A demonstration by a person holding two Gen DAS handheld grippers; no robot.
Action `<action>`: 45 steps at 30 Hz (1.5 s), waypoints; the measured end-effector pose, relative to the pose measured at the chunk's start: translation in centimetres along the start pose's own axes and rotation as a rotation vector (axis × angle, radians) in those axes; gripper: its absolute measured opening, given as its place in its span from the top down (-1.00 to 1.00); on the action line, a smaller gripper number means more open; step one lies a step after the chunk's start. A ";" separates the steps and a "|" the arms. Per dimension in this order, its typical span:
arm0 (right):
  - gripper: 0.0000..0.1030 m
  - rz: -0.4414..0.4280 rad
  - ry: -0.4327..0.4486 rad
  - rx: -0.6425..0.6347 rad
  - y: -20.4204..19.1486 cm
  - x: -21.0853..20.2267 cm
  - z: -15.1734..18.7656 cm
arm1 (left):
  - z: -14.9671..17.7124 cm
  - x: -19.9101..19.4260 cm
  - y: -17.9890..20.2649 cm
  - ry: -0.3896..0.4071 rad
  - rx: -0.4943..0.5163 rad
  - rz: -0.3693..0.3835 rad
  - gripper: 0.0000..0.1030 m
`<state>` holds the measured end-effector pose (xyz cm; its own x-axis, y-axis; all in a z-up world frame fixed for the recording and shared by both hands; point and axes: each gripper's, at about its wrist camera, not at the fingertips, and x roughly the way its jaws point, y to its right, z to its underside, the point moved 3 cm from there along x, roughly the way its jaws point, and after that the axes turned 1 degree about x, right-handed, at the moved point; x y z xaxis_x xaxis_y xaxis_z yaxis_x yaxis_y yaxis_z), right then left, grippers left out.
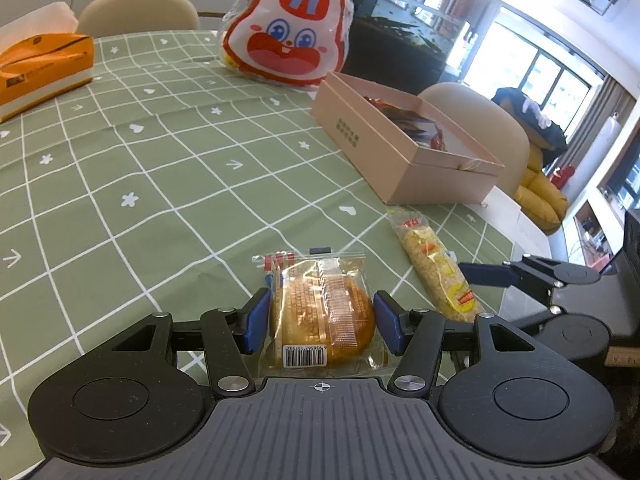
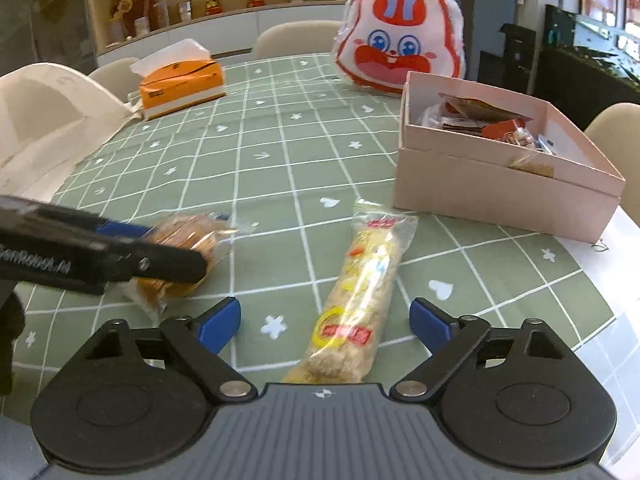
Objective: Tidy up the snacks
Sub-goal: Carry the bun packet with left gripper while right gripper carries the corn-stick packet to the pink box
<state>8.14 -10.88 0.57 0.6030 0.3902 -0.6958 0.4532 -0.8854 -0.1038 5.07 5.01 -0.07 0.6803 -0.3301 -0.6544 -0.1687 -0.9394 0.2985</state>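
A round golden cake in a clear wrapper (image 1: 322, 312) lies on the green checked tablecloth (image 1: 160, 184). My left gripper (image 1: 320, 320) is shut on it, a blue pad against each side. In the right wrist view that cake (image 2: 188, 236) is partly hidden behind the left gripper's black finger (image 2: 160, 264). A long crispy rice bar in a clear wrapper (image 2: 360, 292) lies lengthwise between the wide-apart pads of my right gripper (image 2: 326, 322), which is open and touches nothing. The bar (image 1: 436, 264) lies just right of the cake. A pink open box (image 2: 500, 196) holds several snack packs.
A rabbit-face bag (image 2: 400, 36) stands behind the pink box (image 1: 360, 132). An orange tissue box (image 2: 180, 84) sits at the far left, with white cloth (image 2: 48, 120) beside it. Chairs ring the table. The table edge runs close on the right.
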 end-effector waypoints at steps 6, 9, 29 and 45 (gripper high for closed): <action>0.11 0.036 0.009 -0.013 0.6 0.5 -1.1 | 0.0 0.0 0.1 0.001 0.011 -0.006 -0.20; 0.41 0.024 0.001 -0.054 0.4 -0.4 -1.0 | 0.1 -0.1 0.3 -0.001 0.021 -0.008 -0.20; -0.30 -0.072 0.117 0.007 6.4 -7.2 0.3 | 1.6 -1.3 7.7 -0.046 0.224 -0.024 -0.20; 0.43 -0.033 -0.002 -0.074 2.4 -1.3 -0.1 | 2.9 -2.5 5.9 -0.062 0.182 -0.109 -0.20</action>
<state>8.48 -13.46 1.31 0.5854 0.4184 -0.6945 0.5203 -0.8508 -0.0739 0.31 0.02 1.36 0.6572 -0.2253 -0.7193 -0.2264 -0.9692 0.0968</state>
